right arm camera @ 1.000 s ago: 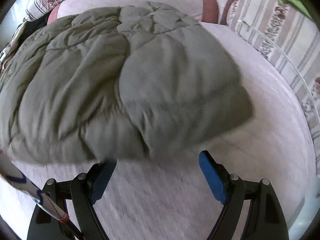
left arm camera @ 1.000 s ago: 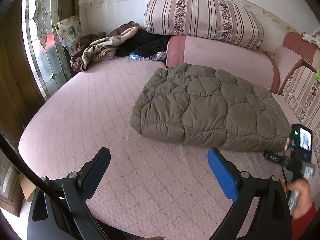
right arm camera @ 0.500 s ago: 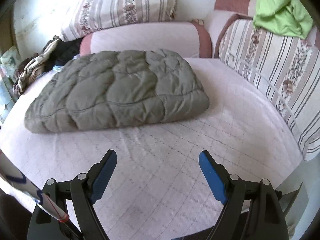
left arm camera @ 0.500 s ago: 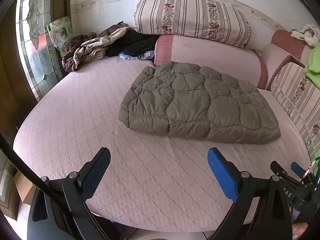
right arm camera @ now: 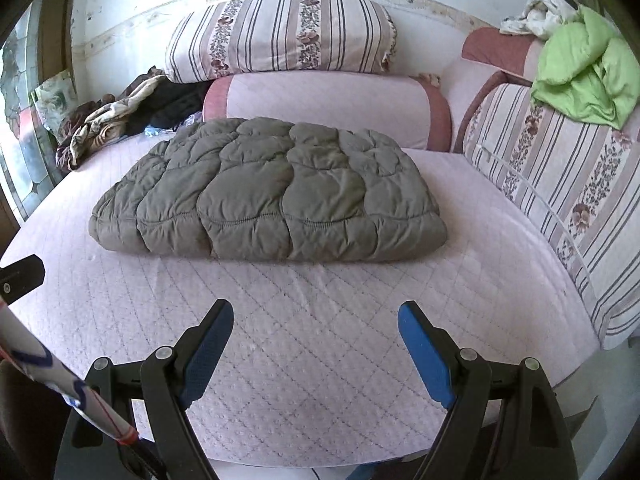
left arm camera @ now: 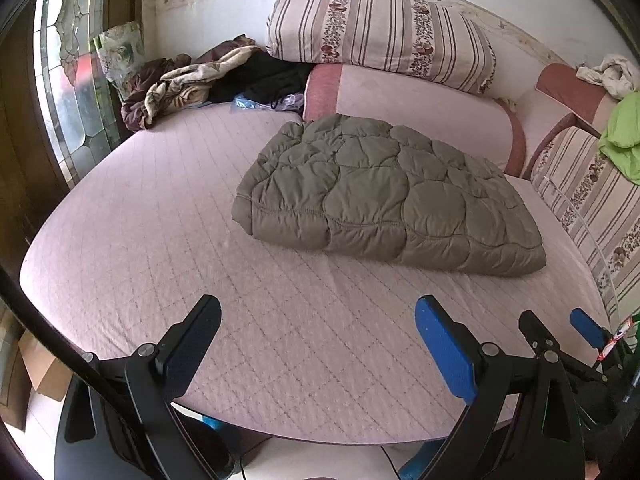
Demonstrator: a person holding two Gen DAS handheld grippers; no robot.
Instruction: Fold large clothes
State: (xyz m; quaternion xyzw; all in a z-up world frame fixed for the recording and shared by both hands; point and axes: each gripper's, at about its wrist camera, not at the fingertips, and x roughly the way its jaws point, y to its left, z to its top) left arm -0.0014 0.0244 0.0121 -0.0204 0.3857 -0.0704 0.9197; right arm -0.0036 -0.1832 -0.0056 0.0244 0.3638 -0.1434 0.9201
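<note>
An olive-grey quilted padded garment (left arm camera: 384,196) (right arm camera: 272,196) lies folded into a thick rectangle on the pink quilted bed (left arm camera: 160,216) (right arm camera: 320,320). My left gripper (left arm camera: 318,340) hangs open over the bed's near edge, well short of the garment, with nothing between its fingers. My right gripper (right arm camera: 316,344) is also open and empty, facing the garment's front fold from a distance. The right gripper's blue fingertips (left arm camera: 584,326) show at the far right of the left wrist view.
Striped floral cushions (left arm camera: 376,36) (right arm camera: 560,184) and pink bolsters (right arm camera: 328,108) line the back and right. A heap of rumpled clothes (left arm camera: 192,84) lies at the back left by a stained-glass window (left arm camera: 72,92). A bright green cloth (right arm camera: 584,76) drapes over the right cushion.
Both grippers have drawn back from the folded garment towards the bed's near edge. The right one moved much farther and rose, so the whole garment now shows in its view.
</note>
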